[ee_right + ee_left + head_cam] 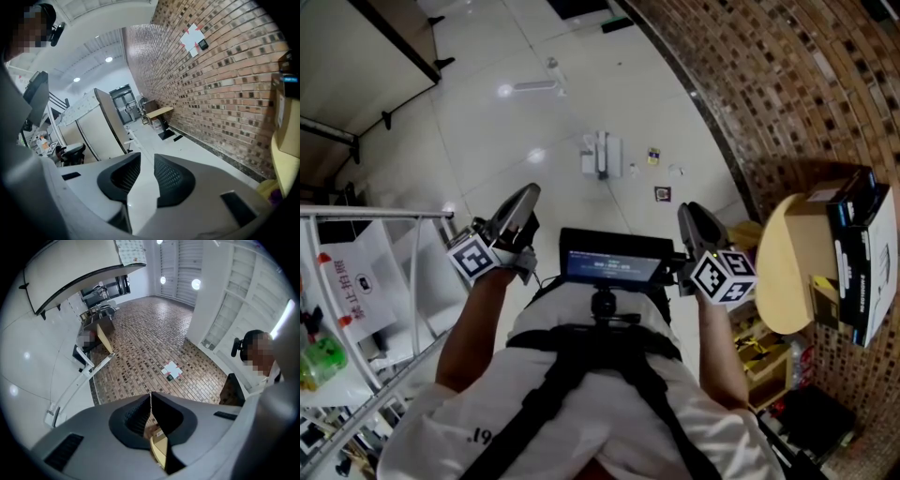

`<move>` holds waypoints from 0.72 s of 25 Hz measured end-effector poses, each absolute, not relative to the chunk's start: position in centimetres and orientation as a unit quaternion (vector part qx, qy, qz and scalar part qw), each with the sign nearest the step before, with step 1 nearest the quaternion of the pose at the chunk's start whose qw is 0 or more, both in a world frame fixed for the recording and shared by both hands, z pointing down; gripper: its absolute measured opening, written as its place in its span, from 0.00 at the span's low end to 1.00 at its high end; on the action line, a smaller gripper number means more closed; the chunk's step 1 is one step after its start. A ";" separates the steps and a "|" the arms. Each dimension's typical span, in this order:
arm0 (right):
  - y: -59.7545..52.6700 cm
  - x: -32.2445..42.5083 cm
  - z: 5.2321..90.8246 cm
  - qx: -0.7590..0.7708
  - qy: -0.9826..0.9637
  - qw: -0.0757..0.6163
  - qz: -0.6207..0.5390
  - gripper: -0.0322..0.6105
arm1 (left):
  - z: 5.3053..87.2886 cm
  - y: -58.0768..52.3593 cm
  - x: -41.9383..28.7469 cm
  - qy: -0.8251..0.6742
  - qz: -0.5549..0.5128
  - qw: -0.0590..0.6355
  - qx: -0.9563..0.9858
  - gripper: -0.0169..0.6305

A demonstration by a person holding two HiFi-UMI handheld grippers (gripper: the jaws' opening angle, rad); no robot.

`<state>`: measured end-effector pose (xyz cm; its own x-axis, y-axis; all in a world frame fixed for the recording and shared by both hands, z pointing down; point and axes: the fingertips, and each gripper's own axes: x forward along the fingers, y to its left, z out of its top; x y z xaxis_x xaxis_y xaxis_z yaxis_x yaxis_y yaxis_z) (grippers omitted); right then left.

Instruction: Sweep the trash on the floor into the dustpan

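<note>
In the head view, what looks like a white dustpan with a brush (600, 155) stands on the pale tiled floor ahead of me. Small bits of trash lie to its right: a yellow-and-dark scrap (653, 156), a white scrap (675, 171) and a dark square piece (663, 194). My left gripper (520, 202) is raised at the left, well short of them. Its fingertips meet with nothing between them (151, 394). My right gripper (694, 220) is raised at the right. In the right gripper view its jaws (146, 161) stand apart with only floor showing in the gap.
A brick wall (787, 84) curves along the right. A round wooden table (783, 272) with cardboard boxes (862, 253) stands close on the right. A metal rack with a white sign (356, 281) is at my left. A dark screen (614, 265) hangs at my chest.
</note>
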<state>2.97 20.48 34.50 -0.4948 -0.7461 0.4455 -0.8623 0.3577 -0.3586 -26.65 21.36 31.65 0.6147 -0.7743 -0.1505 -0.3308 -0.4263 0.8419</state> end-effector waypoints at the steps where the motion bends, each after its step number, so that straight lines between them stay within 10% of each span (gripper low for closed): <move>1: 20.4 2.9 34.5 0.492 -0.817 0.103 0.282 0.20 | 31.6 21.3 -26.6 -0.343 -0.272 0.409 0.801 0.03; 18: 19.9 1.0 35.5 0.492 -0.810 0.112 0.298 0.20 | 34.3 19.9 -29.5 -0.380 -0.241 0.423 0.787 0.03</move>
